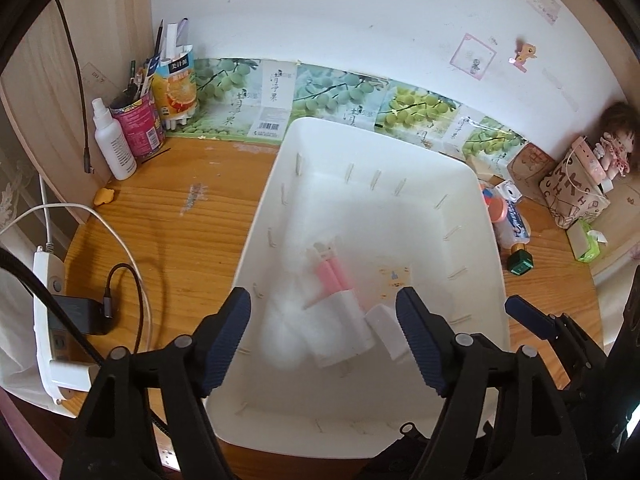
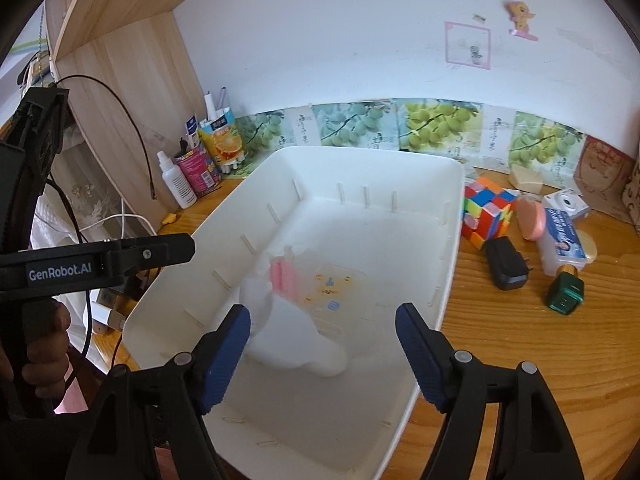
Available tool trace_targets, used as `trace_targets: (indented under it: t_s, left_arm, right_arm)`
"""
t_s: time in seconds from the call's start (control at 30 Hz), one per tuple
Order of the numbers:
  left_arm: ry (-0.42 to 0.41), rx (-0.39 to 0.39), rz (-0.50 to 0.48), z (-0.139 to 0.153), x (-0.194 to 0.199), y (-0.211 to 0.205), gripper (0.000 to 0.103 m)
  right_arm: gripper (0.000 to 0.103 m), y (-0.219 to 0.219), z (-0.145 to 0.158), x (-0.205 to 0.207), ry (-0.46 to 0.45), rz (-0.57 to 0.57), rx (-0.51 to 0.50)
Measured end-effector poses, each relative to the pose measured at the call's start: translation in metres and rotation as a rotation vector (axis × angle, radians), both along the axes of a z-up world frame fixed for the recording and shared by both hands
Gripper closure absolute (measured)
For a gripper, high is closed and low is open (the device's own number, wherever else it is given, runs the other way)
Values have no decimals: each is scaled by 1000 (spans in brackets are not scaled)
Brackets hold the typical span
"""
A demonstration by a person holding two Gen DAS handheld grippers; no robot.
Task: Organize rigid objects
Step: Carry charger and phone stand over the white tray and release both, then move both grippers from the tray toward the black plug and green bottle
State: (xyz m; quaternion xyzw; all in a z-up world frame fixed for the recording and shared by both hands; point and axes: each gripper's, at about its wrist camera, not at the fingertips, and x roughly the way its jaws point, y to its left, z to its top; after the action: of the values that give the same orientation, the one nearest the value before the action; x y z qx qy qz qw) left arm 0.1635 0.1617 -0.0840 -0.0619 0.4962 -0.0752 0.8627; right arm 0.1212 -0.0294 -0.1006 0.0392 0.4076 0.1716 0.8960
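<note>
A white plastic bin fills the middle of the wooden desk. Inside it lies a motion-blurred white object with a pink part, beside a small white block. My left gripper hangs open over the bin's near end, the blurred object below and between its blue pads without touching them. One blue-padded finger of the right gripper shows at the bin's right rim. In the right wrist view my right gripper is open above the bin, with the blurred object by its left pad.
Right of the bin lie a colour cube, a black charger, a green bottle and a white blue-labelled bottle. A spray bottle, pen cups and a power strip stand left. A hand grips the left tool.
</note>
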Motion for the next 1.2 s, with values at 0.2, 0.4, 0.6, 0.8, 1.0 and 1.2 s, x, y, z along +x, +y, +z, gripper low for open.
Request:
trace_targets:
  t_s: [0.2,0.4,0.6,0.8,1.0,1.2]
  left_arm:
    - [-1,-5,-9,1,-5,-16,25]
    - [-21,-26,22,9,-10,-29,24]
    - [-39,-92,38,17,-14,-51,21]
    - [-48,-118,60,22,-17,-80,21]
    - [-26,-139,58,24,-20,-115,21]
    - [-1,-163,59,27,-17,-153,21]
  right_arm:
    - [22,-18,7,-11,-54,-23,12]
    - [22,-38,14,-20,-102,-32,24]
    - [22,-67,22,-28,-136,-41,24]
    - [22,-103,31,-31,-169,-55,24]
    - [22,-138,35,-29,-180,-53,10]
    - [22,-168,36,-26,-194,-31,-20]
